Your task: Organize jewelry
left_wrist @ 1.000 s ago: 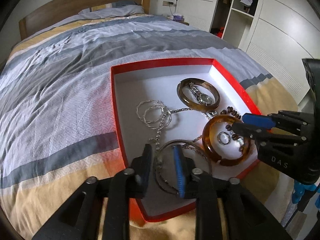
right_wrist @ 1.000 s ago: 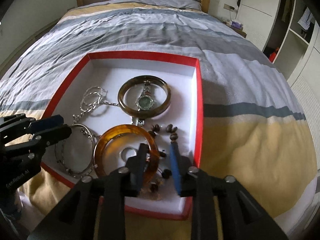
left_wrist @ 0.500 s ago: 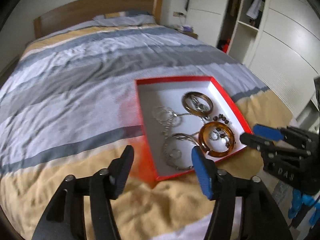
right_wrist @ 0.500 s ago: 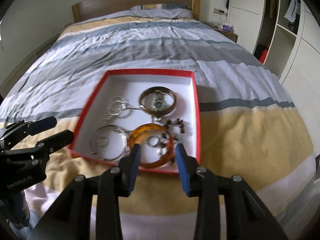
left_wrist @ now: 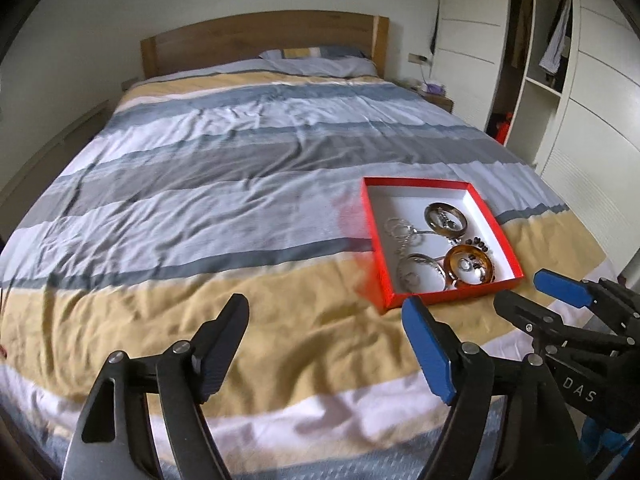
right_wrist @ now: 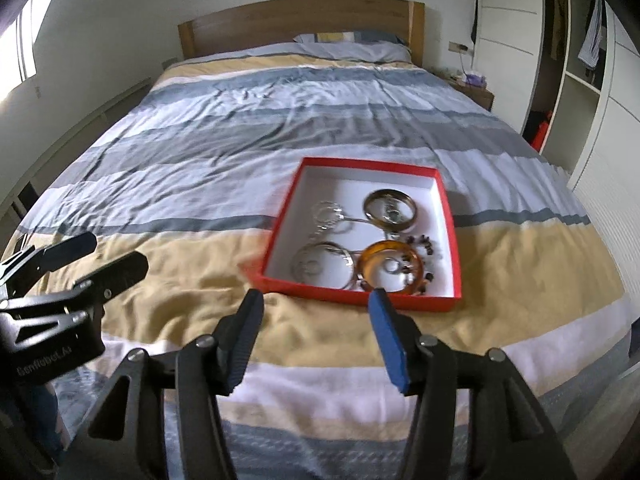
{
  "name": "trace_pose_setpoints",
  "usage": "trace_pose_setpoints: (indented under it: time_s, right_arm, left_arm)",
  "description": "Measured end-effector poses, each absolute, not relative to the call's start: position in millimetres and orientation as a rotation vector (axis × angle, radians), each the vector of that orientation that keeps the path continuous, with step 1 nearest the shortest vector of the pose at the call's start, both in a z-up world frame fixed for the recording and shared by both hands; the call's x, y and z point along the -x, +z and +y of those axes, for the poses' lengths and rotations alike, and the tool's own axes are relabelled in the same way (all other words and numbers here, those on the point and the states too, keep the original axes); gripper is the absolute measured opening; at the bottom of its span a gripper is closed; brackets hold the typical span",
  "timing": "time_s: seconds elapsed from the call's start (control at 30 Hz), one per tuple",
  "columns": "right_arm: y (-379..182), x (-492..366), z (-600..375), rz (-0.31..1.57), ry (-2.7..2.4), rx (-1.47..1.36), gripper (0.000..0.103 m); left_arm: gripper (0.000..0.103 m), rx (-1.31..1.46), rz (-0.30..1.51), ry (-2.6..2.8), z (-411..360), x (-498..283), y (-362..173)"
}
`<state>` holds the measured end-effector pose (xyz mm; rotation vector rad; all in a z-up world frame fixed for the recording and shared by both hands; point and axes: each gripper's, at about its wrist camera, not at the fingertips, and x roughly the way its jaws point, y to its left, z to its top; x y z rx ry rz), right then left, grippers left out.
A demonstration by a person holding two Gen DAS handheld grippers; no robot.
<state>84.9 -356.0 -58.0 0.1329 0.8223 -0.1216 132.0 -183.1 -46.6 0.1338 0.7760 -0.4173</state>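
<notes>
A red box with a white inside lies on the striped bed. It holds an amber bangle, a brown bangle with a watch inside it, silver bangles, thin silver hoops and dark beads. My left gripper hangs over the yellow stripe, left of and nearer than the box, its jaws opening and empty. My right gripper hovers just short of the box's near edge, jaws opening, holding nothing.
The duvet spreads wide to the left and beyond the box. A wooden headboard and a pillow are at the far end. White wardrobes and a nightstand stand on the right.
Both grippers have drawn back and up out of the box, so it now looks small and far. Their jaws have widened. The jewelry stays in the box.
</notes>
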Motion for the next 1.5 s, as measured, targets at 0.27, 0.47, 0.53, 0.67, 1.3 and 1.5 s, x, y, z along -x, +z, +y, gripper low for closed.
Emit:
trace_pose_setpoints:
  time_s: [0.27,0.47,0.53,0.67,1.3,1.5]
  right_arm:
    - [-40.4,-62.6,-317.7,0.797,-0.102,-0.105,0.062]
    - [-35.6,-48.2,-299.4,0.789,-0.095,-0.086,0.067]
    - [-34.0,-42.9,-293.8,0.786,-0.094,-0.078,0.068]
    - [-30.9,-32.4,-285.7,0.773,-0.094,-0.068,0.069]
    - [0.1,13.3,-263.8,0.671,-0.102,-0.035,0.070]
    - [1.8,17.5,-263.4,0.664,-0.107,-0.035,0.070]
  left_arm:
    - [0.087,-0.121,0.704,-0.324,-141.6,-103.3,-25.6]
    - [0.092,-0.094,0.651,-0.270,-112.6,-82.1,-11.0]
    - [0.093,-0.084,0.638,-0.255,-103.3,-76.1,-6.9]
    - [0.094,-0.077,0.616,-0.227,-89.2,-65.8,-0.7]
    - [0.102,-0.075,0.565,-0.162,-51.9,-20.9,13.2]
    - [0.102,-0.086,0.563,-0.138,-45.2,-15.9,12.8]
